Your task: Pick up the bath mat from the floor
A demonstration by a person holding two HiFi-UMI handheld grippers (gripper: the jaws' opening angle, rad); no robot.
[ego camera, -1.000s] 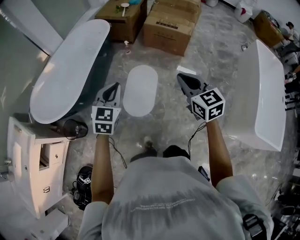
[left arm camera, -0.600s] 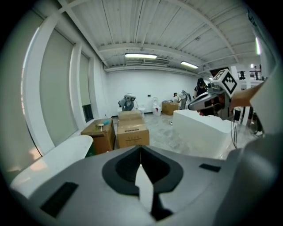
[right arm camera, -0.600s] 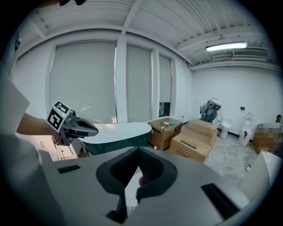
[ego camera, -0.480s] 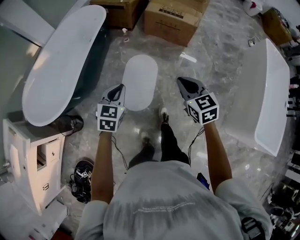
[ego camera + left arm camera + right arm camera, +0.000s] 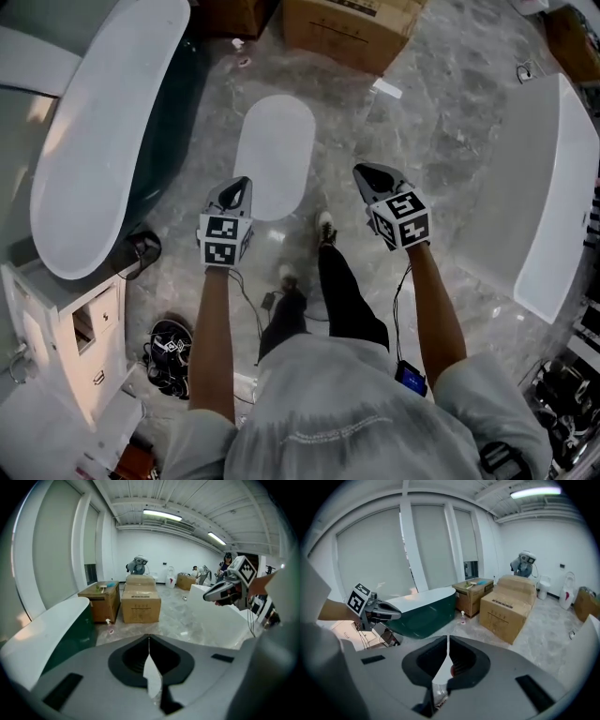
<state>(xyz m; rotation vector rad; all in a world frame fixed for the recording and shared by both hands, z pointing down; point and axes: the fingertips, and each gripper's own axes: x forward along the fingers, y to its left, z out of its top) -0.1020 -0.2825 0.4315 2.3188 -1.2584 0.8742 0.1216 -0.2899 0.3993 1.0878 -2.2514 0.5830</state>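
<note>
The bath mat (image 5: 274, 155) is a white oval lying flat on the grey marbled floor, ahead of the person's feet. My left gripper (image 5: 245, 181) hovers over the mat's near left edge, shut and empty. My right gripper (image 5: 360, 171) is held to the right of the mat, apart from it, also shut with nothing in it. In the left gripper view the left gripper (image 5: 149, 637) has its jaws together, and the right gripper (image 5: 225, 590) shows at the right. In the right gripper view the right gripper (image 5: 447, 639) is shut too, with the left gripper (image 5: 377, 610) off to the left.
A green bathtub with a white rim (image 5: 94, 141) stands left of the mat, and a white bathtub (image 5: 553, 206) stands at the right. Cardboard boxes (image 5: 352, 28) sit beyond the mat. A white cabinet (image 5: 66, 337) and tangled cables (image 5: 169, 342) are at the near left. The person's shoe (image 5: 325, 228) is just behind the mat.
The person has stepped forward, with a leg and shoe now in view behind the mat. The boxes have slid up the picture. Both grippers stay shut at about the same height.
</note>
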